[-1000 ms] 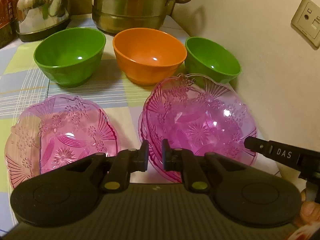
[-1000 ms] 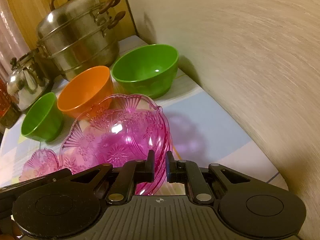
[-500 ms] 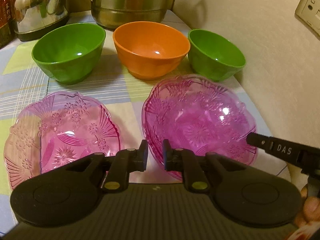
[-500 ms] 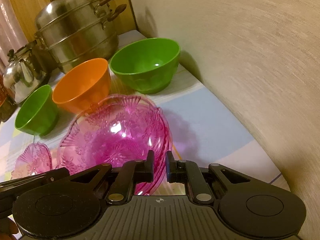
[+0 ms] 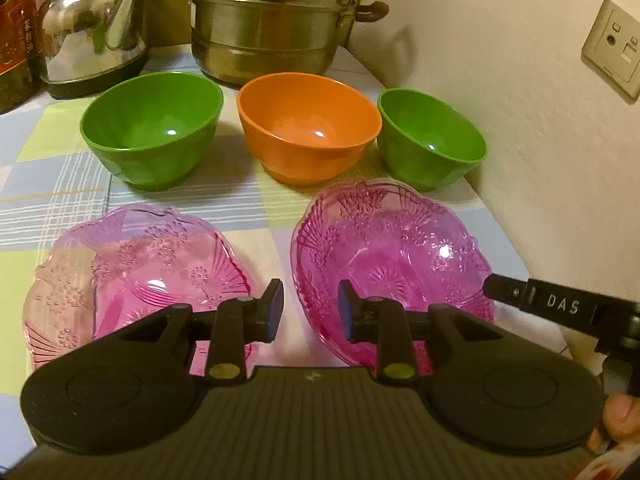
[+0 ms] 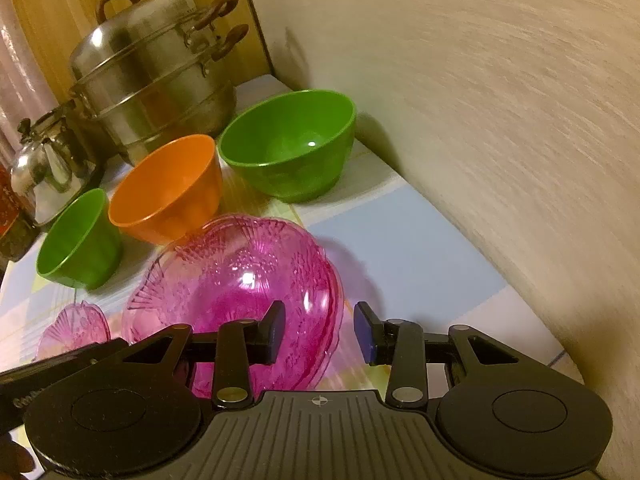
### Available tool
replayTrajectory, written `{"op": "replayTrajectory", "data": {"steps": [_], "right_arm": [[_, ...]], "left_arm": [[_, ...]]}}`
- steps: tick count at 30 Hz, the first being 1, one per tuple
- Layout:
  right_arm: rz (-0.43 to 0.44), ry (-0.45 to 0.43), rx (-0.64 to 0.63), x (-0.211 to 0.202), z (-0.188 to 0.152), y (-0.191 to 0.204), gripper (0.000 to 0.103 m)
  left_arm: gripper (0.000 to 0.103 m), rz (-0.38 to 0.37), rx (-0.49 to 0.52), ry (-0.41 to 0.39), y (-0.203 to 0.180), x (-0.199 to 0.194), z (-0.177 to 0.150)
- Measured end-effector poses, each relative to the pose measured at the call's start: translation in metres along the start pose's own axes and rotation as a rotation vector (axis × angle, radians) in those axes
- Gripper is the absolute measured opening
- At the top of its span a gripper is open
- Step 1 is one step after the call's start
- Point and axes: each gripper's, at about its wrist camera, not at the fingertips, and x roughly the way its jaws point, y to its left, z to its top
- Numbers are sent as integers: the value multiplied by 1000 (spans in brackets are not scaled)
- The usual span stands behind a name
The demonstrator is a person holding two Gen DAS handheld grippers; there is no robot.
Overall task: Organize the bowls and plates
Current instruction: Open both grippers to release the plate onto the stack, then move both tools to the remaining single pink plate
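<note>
**Both grippers letting go at the pink stack**

The left gripper [image 5: 310, 310] is hovering low over the counter [image 5: 56, 184], its fingers [image 5: 272, 314] spread, having just been opening. Nothing is sitting between them; the gap is showing bare cloth between the two pink dishes. The pink stack [image 5: 394, 256] is lying at their 1 o'clock, its near rim passing behind the right finger. The single pink plate [image 5: 132, 268] is lying at 10 o'clock, its edge behind the left finger.

The right gripper [image 6: 320, 330] is also standing with fingers [image 6: 370, 336] spread, having just been opening. The stack's [image 6: 236, 276] right rim is showing in the gap, pressed by neither pad; most of the stack is lying at 11 o'clock.

Three bowls are standing in a row at 12 o'clock beyond the dishes: green bowl [image 5: 152, 132], orange bowl [image 5: 308, 126], small green bowl [image 5: 430, 136]. A steamer [image 5: 268, 20] and kettle [image 5: 92, 28] are standing behind them.
</note>
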Motion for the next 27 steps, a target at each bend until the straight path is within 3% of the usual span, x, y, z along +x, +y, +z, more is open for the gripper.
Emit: {"op": "replayTrajectory", "data": {"steps": [12, 27], "right_arm": [[-5, 6, -3, -18, -9, 0, 38], [14, -3, 10, -73, -25, 7, 38]], "left_arm": [[26, 19, -24, -9, 13, -20, -9], [26, 39, -36, -35, 28, -68, -31]]}}
